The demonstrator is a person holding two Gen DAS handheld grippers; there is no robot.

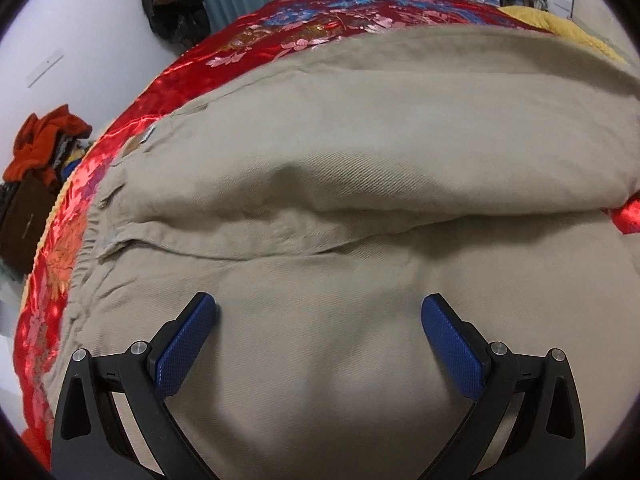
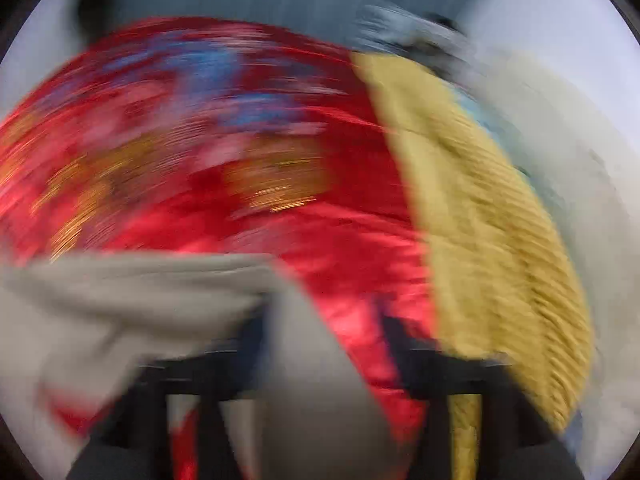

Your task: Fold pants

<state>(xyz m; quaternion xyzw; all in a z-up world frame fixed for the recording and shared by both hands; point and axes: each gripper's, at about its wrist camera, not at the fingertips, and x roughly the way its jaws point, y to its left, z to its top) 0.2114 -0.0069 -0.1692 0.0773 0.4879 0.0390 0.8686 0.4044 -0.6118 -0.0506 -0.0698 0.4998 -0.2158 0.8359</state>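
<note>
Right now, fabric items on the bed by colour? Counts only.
Khaki: 1, the pants
Red floral: 1, the satin cover
Yellow: 1, the ribbed blanket
Total: 3

The pants (image 1: pixel 360 184) lie on the bedspread (image 1: pixel 120 132) covering the bed, folded over themselves. A blanket (image 2: pixel 492 240) lies right of them; a clothes pile (image 1: pixel 44 144) sits left.
</note>
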